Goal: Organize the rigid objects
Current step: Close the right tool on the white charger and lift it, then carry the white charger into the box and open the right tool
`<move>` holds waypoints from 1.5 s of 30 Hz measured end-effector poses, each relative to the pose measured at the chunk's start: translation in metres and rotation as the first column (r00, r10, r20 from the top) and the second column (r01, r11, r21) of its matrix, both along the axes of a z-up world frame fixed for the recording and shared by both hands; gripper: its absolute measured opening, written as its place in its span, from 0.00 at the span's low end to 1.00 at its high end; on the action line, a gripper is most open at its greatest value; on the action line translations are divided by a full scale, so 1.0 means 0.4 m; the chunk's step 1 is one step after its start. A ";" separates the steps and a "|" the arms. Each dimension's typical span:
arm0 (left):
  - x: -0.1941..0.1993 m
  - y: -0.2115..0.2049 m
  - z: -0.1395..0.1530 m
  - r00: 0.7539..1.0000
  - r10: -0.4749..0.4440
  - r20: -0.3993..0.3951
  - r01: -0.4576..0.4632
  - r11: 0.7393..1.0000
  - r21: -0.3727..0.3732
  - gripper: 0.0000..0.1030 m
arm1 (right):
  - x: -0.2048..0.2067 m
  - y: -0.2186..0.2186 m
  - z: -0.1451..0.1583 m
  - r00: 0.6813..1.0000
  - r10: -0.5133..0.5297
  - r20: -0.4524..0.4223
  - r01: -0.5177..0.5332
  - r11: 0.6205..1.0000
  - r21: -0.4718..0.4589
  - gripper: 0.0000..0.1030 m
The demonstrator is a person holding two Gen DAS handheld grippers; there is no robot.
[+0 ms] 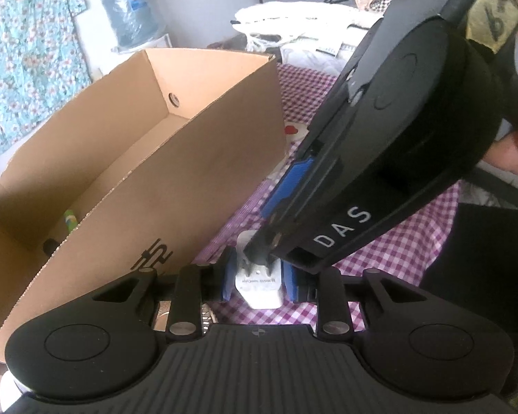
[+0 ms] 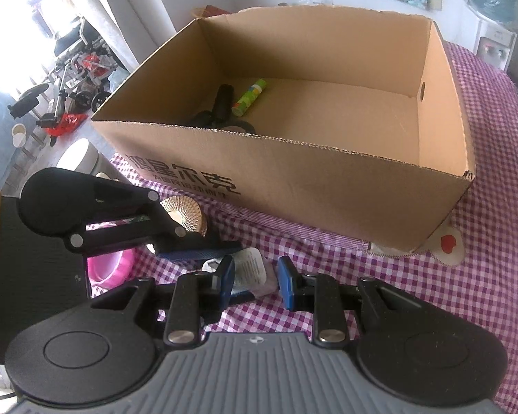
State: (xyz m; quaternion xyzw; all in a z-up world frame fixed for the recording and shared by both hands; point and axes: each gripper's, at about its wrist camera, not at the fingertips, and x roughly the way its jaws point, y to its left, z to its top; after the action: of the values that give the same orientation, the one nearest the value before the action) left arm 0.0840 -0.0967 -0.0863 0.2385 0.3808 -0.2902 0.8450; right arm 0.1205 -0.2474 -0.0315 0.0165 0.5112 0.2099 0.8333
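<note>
The left gripper point(image 1: 257, 281) clamps the white charger point(image 1: 259, 284), long axis toward twelve o'clock, the right gripper point(image 2: 255, 281) nips its far end, and the cardboard box point(image 1: 203, 158) gapes at ten o'clock, nearer the left hand.

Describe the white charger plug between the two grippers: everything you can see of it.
The white charger plug is a small rounded block of glossy plastic with grey print on one face and metal prongs on top. It sits above the purple checked cloth, beside the cardboard box. The left gripper has its blue pads against the plug's two sides; the right gripper reaches down onto its pronged end.
</note>
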 end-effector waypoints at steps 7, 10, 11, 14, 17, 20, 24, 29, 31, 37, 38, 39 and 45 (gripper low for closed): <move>0.004 0.001 -0.006 0.999 0.007 -0.037 -0.006 1.000 0.017 0.30 | 0.001 -0.004 -0.004 1.000 -0.007 -0.008 0.007 1.000 0.008 0.29; 0.006 0.005 -0.008 0.999 0.014 -0.046 -0.013 1.000 0.014 0.30 | 0.003 -0.005 -0.004 1.000 -0.009 -0.016 0.009 1.000 0.011 0.29; 0.005 0.006 -0.008 0.999 0.016 -0.048 -0.016 1.000 0.014 0.30 | 0.003 -0.005 -0.004 1.000 -0.009 -0.017 0.009 1.000 0.013 0.29; 0.004 0.005 -0.008 0.998 0.023 -0.053 -0.022 1.000 0.010 0.30 | 0.004 -0.008 -0.005 1.000 -0.012 -0.023 0.013 1.000 0.019 0.30; 0.002 0.004 -0.005 0.998 0.023 -0.052 -0.023 1.000 0.004 0.28 | 0.004 -0.012 -0.006 0.999 -0.015 -0.030 0.016 1.000 0.027 0.30; -0.010 0.005 -0.003 0.999 0.020 -0.047 -0.020 1.000 0.003 0.28 | 0.007 -0.012 -0.004 0.999 -0.014 -0.034 0.015 0.999 0.030 0.30; -0.030 0.003 0.006 0.999 0.010 -0.039 -0.010 1.000 0.005 0.26 | 0.005 -0.012 -0.003 0.999 -0.012 -0.038 0.013 0.999 0.030 0.30; -0.069 -0.004 0.025 1.000 -0.009 -0.020 0.009 1.000 0.017 0.25 | -0.006 -0.010 0.004 0.999 -0.011 -0.039 0.012 1.000 0.020 0.30; -0.087 -0.005 0.036 1.000 -0.012 -0.009 0.012 1.000 0.017 0.25 | -0.013 -0.010 0.010 0.999 -0.009 -0.036 0.010 1.000 0.017 0.30; -0.145 -0.007 0.087 0.999 -0.017 0.044 0.016 1.000 0.024 0.25 | -0.038 -0.007 0.054 1.000 0.001 -0.010 -0.001 1.000 0.026 0.30; -0.150 -0.005 0.099 0.998 -0.019 0.055 0.017 1.000 0.026 0.25 | -0.042 -0.005 0.064 1.000 0.005 -0.003 -0.005 1.000 0.026 0.30; -0.159 -0.004 0.113 0.998 -0.019 0.067 0.017 0.999 0.028 0.25 | -0.045 -0.002 0.077 1.000 0.009 0.005 -0.009 1.000 0.027 0.30; -0.163 -0.006 0.207 0.991 0.003 0.135 -0.006 1.000 0.022 0.25 | -0.066 0.016 0.162 0.996 0.039 0.078 -0.042 0.999 0.025 0.30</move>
State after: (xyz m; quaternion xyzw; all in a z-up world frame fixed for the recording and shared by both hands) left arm 0.0186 -0.0992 -0.0037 0.2660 0.3267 -0.2672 0.8667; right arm 0.0942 -0.2409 0.0331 0.0091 0.4757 0.2341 0.8478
